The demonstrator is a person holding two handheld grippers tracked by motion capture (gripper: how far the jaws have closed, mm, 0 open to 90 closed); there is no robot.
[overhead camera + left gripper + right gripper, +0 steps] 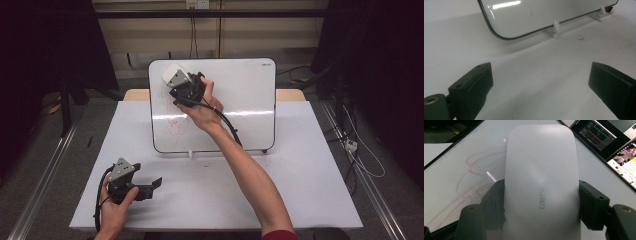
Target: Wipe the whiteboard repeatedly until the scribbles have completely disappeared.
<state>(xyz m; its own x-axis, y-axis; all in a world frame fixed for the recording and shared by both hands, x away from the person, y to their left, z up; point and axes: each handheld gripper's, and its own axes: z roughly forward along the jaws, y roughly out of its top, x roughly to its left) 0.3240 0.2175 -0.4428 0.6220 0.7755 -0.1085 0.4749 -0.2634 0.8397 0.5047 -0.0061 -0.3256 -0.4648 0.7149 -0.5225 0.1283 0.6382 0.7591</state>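
A white whiteboard [240,100] stands upright on the white table [300,165], with faint red scribbles [172,117] on its left part. My right gripper [173,81] is shut on a white eraser [169,71] and holds it against the board's upper left corner. In the right gripper view the eraser [541,182] sits between both black jaws of the right gripper [541,205], with the red scribbles [474,177] to its left. My left gripper [152,188] rests low at the table's front left, open with nothing between its jaws. The left gripper [540,77] faces the whiteboard's [536,15] lower edge.
The board stands on small white feet [555,28], with a few dark specks [581,38] on the table near them. Screens [599,132] show beyond the board in the right gripper view. Metal rails and loose cables [360,150] run along the table's sides.
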